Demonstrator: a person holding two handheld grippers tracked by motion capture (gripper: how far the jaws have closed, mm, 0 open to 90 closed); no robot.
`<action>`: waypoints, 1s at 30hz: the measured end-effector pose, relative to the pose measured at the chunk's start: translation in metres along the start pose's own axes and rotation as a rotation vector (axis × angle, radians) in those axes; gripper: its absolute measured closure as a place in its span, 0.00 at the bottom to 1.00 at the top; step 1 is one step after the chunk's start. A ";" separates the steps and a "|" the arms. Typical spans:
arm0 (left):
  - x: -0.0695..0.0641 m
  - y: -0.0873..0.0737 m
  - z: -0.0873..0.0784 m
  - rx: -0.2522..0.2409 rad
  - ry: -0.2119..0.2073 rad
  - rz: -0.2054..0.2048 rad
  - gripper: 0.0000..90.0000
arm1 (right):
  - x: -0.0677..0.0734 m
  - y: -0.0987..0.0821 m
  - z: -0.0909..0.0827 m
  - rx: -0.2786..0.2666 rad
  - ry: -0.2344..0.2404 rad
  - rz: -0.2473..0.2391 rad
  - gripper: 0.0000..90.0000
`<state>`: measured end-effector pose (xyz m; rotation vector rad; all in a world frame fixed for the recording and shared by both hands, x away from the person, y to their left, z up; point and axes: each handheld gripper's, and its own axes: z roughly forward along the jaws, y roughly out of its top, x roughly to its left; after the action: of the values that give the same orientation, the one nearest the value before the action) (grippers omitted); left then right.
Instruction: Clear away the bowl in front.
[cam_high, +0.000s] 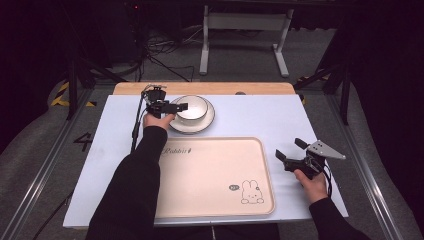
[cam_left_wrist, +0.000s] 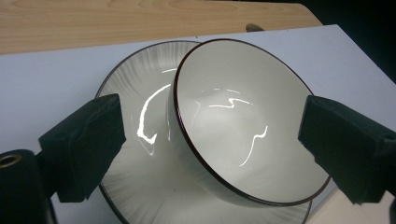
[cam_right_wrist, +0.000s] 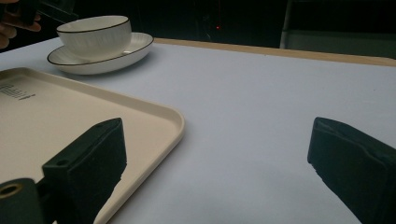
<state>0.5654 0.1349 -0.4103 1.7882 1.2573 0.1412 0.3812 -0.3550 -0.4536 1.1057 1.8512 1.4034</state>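
A white bowl (cam_high: 192, 107) with a dark rim stands upright on a white plate (cam_high: 209, 121) at the far middle of the table. My left gripper (cam_high: 181, 106) reaches over the plate's left side. In the left gripper view its jaws (cam_left_wrist: 212, 121) stand wide apart on either side of the bowl (cam_left_wrist: 233, 130), and neither pad presses on it; the plate (cam_left_wrist: 140, 177) lies beneath. My right gripper (cam_high: 289, 148) rests open just right of the cream tray (cam_high: 215, 175). Nothing lies between its jaws (cam_right_wrist: 219, 140). Bowl (cam_right_wrist: 95, 37) and plate (cam_right_wrist: 126, 51) sit far off at the upper left.
The cream tray (cam_right_wrist: 70, 121), printed with a rabbit (cam_high: 252, 192), covers the near middle of the white mat (cam_high: 250, 117). A wooden strip (cam_high: 200, 88) runs along the far edge. Beyond it stands a metal table frame (cam_high: 245, 37) on a dark floor.
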 end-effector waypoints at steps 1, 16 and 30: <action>0.000 0.000 0.001 0.006 -0.004 -0.011 0.10 | 0.000 0.000 0.000 0.000 0.000 0.000 0.06; 0.001 -0.004 0.024 0.118 0.109 -0.050 0.18 | 0.000 0.000 0.000 0.000 0.001 0.002 0.06; -0.001 -0.005 0.028 0.141 0.150 -0.074 0.46 | 0.000 0.000 0.000 0.000 0.003 0.001 0.06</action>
<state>0.5770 0.1173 -0.4292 1.8762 1.4701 0.1499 0.3813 -0.3555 -0.4536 1.1053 1.8522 1.4064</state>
